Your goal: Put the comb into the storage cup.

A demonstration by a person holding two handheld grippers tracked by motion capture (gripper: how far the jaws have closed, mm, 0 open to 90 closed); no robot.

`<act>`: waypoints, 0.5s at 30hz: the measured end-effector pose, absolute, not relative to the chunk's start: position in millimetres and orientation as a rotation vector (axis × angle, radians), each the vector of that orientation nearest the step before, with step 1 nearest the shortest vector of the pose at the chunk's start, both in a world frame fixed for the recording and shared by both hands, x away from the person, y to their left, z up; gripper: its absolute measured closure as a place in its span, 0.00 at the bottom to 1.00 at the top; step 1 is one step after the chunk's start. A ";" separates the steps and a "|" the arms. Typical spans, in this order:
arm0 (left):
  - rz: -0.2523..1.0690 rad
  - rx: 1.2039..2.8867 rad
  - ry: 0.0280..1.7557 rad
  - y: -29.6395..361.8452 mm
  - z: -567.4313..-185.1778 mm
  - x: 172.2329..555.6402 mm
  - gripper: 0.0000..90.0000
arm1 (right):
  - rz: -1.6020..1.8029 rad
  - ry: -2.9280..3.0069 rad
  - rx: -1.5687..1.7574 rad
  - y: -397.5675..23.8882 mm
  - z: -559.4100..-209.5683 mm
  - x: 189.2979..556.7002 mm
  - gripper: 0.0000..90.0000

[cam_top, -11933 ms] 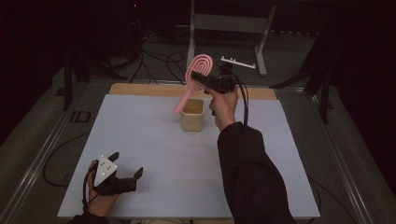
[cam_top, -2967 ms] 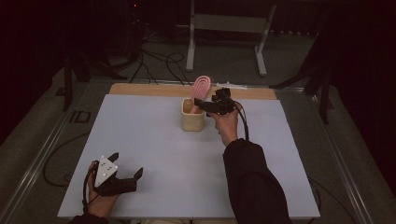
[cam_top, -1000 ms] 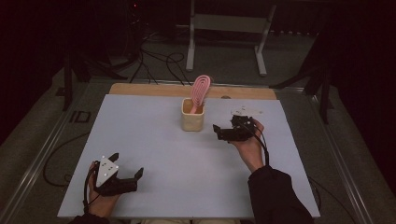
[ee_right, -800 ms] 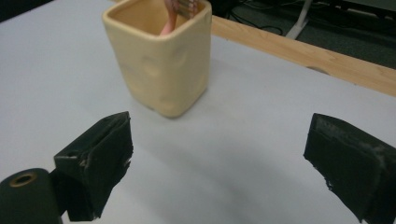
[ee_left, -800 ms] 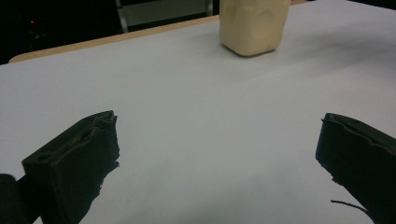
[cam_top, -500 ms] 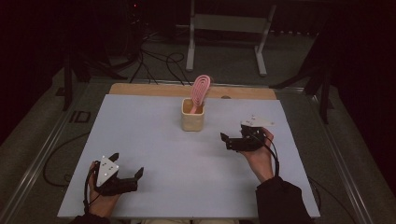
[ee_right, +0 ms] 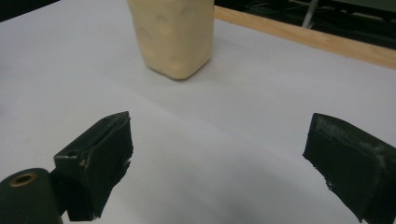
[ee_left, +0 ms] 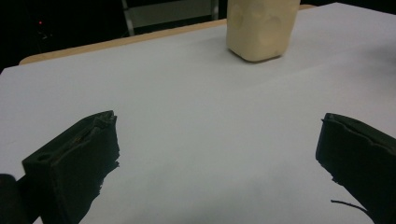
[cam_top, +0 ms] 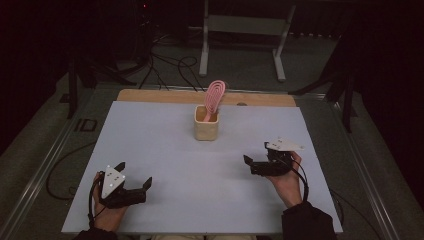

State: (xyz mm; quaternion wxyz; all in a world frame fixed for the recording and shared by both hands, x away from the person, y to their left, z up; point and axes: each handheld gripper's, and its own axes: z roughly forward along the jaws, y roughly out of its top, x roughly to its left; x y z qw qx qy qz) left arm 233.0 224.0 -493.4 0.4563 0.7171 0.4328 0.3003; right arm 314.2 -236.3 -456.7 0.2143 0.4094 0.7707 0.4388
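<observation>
A pink brush [cam_top: 215,99], paddle-shaped with a slotted oval head, is seen standing handle-down in a cream cup [cam_top: 206,129] near the far middle of the white-covered desk [cam_top: 165,150]; the head rises well above the rim and leans slightly to the right. The left gripper [cam_top: 134,177] rests near the front left corner of the desk, jaws spread wide with nothing between them; in the left gripper view bare desk lies between the two black jaws and the cup [ee_left: 261,27] is seen well ahead. The right gripper [cam_top: 255,159] rests at the front right, well apart from the cup, jaws likewise held wide and empty, with the cup [ee_right: 172,35] seen ahead in its own view. The brush is judged light and stiff, probably plastic, with a smooth and possibly slippery head. A hold would best be taken across the flat faces of the head or just below it at the neck, the handle being hidden inside the cup. The cup looks matte, dimpled and thick-walled; it is judged light enough to tip or slide if the brush is drawn out at an angle, so a straight upward lift would be called for.
</observation>
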 end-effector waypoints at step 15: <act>0.760 1.764 1.060 226.9 -478.8 238.3 0.00 | 1.267 2.121 1.125 -263.4 -472.6 280.7 0.09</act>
